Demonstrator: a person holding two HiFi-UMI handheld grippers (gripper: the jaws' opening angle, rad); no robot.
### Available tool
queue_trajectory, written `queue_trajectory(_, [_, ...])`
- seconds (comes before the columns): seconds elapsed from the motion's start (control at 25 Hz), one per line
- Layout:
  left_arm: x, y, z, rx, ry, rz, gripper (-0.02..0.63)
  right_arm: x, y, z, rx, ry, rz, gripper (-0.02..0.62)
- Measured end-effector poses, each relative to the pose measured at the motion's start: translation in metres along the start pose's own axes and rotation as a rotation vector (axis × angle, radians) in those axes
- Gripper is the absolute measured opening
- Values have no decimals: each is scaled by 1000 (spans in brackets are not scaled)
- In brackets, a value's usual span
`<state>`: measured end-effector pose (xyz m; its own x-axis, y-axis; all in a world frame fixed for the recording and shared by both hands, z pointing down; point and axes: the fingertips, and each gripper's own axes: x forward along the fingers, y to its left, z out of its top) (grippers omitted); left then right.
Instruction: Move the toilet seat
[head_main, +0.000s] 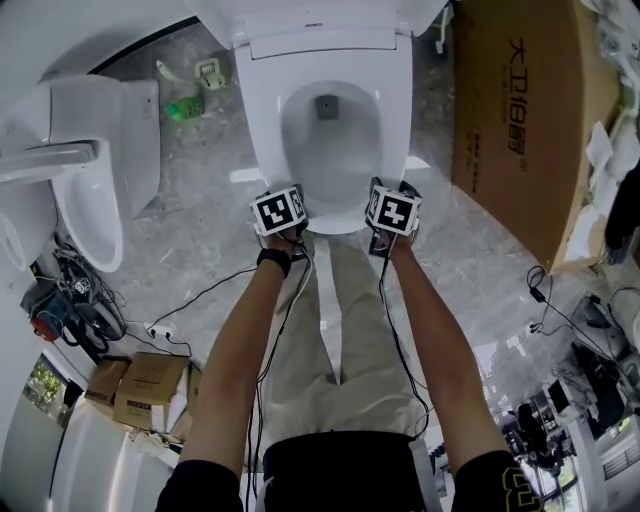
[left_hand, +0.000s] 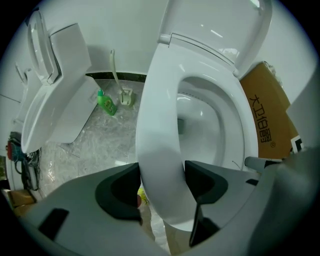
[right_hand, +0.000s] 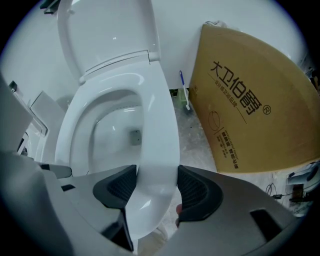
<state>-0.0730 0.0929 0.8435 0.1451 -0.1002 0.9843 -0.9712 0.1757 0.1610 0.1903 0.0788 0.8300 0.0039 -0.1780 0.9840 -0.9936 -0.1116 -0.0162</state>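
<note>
A white toilet stands in front of me with its lid (head_main: 320, 15) upright and the seat (head_main: 262, 120) down on the bowl. My left gripper (head_main: 285, 226) points down at the seat's front left, and in the left gripper view both dark pads (left_hand: 200, 177) press on the seat's rim (left_hand: 157, 115), so the left gripper (left_hand: 161, 180) is shut on it. My right gripper (head_main: 390, 224) points down at the front right. In the right gripper view the right gripper (right_hand: 156, 187) clamps the seat's rim (right_hand: 157, 125) between its ribbed pads (right_hand: 192, 187).
A second white toilet (head_main: 90, 170) stands to the left. A large cardboard box (head_main: 520, 120) leans at the right. A green bottle (head_main: 183, 108) and a brush holder (head_main: 208, 72) sit by the wall. Cables (head_main: 200, 300) and small cartons (head_main: 140, 385) lie on the floor near the person's legs.
</note>
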Motion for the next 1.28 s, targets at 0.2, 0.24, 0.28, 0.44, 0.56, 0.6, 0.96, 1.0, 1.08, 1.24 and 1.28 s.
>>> queue_trajectory(0.2, [-2, 1, 2, -21, -7, -16, 287, -2, 1, 1, 6, -8, 5, 278])
queue_trajectory(0.24, [-3, 0, 2, -23, -8, -18, 287, -3, 0, 2, 8, -10, 6, 278])
queue_trajectory(0.28, [-4, 0, 2, -24, -9, -19, 287, -4, 0, 2, 10, -12, 7, 278])
queue_trajectory(0.44, [-12, -1, 3, -29, -17, -25, 285, -12, 0, 3, 19, -18, 12, 276])
queue_trajectory(0.56, [-20, -3, 4, -29, -26, -34, 285, -21, 0, 4, 29, -28, 22, 273])
queue_trajectory(0.6, [-23, -3, 4, -29, -27, -37, 285, -24, 0, 5, 33, -33, 25, 272])
queue_trajectory(0.96, [-46, -7, 8, -43, -40, -55, 282, -46, 2, 12, 44, -59, 45, 267])
queue_trajectory(1.0, [-48, -7, 9, -45, -42, -56, 282, -49, 2, 12, 45, -60, 40, 267])
queue_trajectory(1.08, [-54, -8, 10, -48, -43, -61, 281, -55, 1, 14, 45, -59, 24, 267])
queue_trajectory(1.24, [-63, -9, 12, -56, -39, -72, 278, -63, 2, 17, 39, -59, 16, 268])
queue_trajectory(1.28, [-65, -9, 13, -58, -38, -73, 278, -65, 3, 18, 36, -62, 20, 268])
